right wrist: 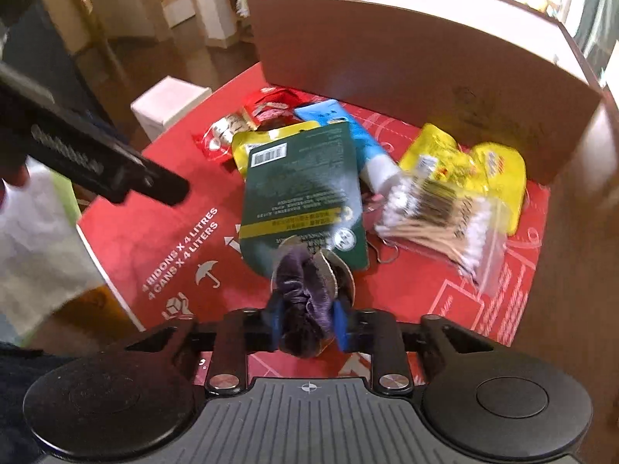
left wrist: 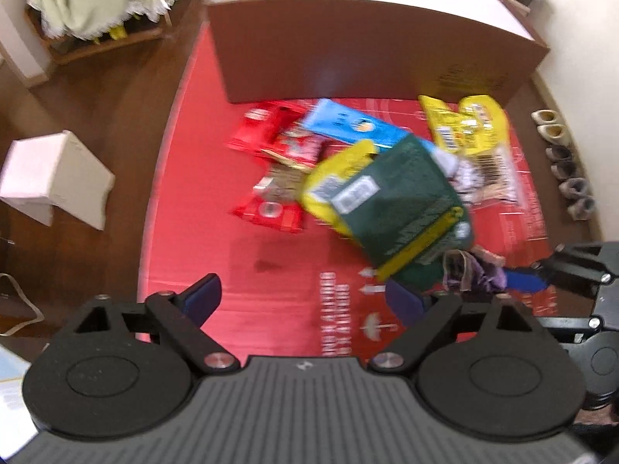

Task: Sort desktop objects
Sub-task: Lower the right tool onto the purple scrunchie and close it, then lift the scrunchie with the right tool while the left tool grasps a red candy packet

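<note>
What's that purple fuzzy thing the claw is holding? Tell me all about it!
It looks like a purple scrunchie, soft and velvety, bunched into wrinkly folds. The right claw is shut on it, with a blue finger pressing each side. It sits just above the red cardboard, at the near end of the green packet. Something round and silvery sits right behind it; I cannot tell what.
</note>
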`<state>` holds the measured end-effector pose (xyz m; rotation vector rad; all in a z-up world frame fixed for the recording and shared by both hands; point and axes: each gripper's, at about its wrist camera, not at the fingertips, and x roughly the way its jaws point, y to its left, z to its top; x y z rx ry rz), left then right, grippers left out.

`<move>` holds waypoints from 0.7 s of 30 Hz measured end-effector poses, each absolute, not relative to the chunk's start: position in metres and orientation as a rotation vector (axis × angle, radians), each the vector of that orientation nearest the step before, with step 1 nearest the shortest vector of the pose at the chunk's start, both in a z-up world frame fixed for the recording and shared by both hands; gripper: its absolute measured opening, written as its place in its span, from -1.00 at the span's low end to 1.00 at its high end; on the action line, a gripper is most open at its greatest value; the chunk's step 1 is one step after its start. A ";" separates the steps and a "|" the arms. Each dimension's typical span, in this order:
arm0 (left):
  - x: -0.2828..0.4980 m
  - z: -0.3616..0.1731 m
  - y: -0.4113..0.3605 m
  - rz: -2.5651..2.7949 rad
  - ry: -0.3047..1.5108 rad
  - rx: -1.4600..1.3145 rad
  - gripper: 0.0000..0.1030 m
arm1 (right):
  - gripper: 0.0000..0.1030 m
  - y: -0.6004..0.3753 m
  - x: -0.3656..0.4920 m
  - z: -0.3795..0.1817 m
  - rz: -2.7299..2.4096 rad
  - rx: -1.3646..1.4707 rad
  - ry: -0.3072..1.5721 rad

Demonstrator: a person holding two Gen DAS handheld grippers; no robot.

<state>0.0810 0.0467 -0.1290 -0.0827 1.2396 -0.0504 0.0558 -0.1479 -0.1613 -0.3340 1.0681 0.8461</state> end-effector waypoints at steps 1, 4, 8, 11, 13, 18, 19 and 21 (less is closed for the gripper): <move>0.083 -0.130 0.044 -0.075 1.245 -0.104 0.69 | -0.59 -0.152 0.057 -0.160 0.838 -0.316 1.077; 0.089 -0.137 0.034 -0.134 1.247 -0.157 0.67 | -0.59 -0.168 0.061 -0.157 0.799 -0.269 1.093; 0.097 -0.151 0.030 -0.176 1.240 -0.267 0.60 | -0.59 -0.187 0.069 -0.154 0.736 -0.185 1.120; 0.103 -0.157 0.033 -0.157 1.240 -0.361 0.60 | -0.59 -0.196 0.072 -0.153 0.712 -0.161 1.126; 0.108 -0.159 0.036 -0.133 1.241 -0.440 0.63 | -0.59 -0.199 0.074 -0.154 0.707 -0.154 1.130; 0.118 -0.164 0.045 -0.034 1.239 -0.673 0.65 | -0.59 -0.204 0.075 -0.152 0.714 -0.149 1.137; 0.120 -0.165 0.045 -0.013 1.237 -0.710 0.66 | -0.59 -0.205 0.075 -0.151 0.716 -0.150 1.138; 0.124 -0.165 0.044 0.017 1.241 -0.731 0.66 | -0.59 -0.205 0.075 -0.151 0.719 -0.148 1.141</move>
